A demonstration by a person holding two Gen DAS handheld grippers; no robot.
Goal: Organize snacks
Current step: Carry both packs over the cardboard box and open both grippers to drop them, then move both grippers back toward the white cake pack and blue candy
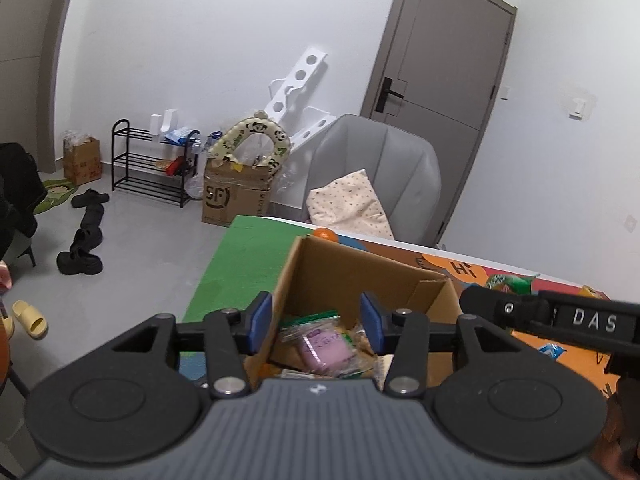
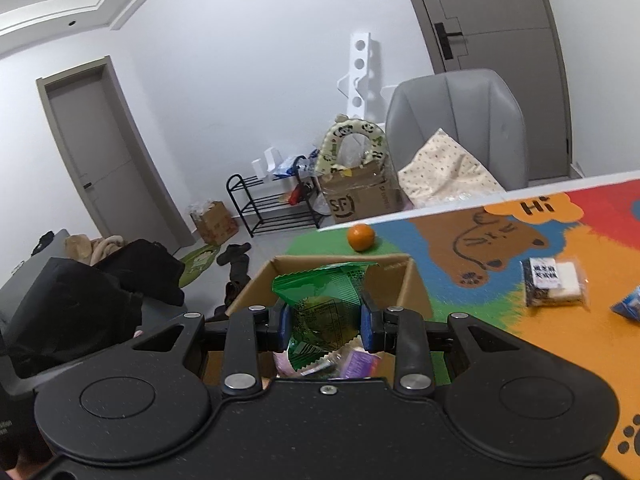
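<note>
An open cardboard box (image 1: 332, 264) stands on the colourful table mat and holds several snack packets, among them a pink one (image 1: 324, 350). My left gripper (image 1: 316, 322) is open and empty, its fingers straddling the box's near left wall. In the right wrist view the same box (image 2: 414, 280) sits below my right gripper (image 2: 325, 322), which is shut on a green snack packet (image 2: 324, 304) held over the box opening. A black-and-white snack packet (image 2: 554, 282) and a blue packet (image 2: 628, 306) lie on the mat to the right. The right gripper's arm (image 1: 560, 316) shows at the right of the left wrist view.
An orange (image 2: 361, 237) lies on the mat behind the box, near the table's far edge. A grey chair (image 1: 380, 168) with a cushion stands beyond the table. On the floor are an SF carton (image 1: 236, 196), a black shoe rack (image 1: 152, 160) and shoes (image 1: 80, 260).
</note>
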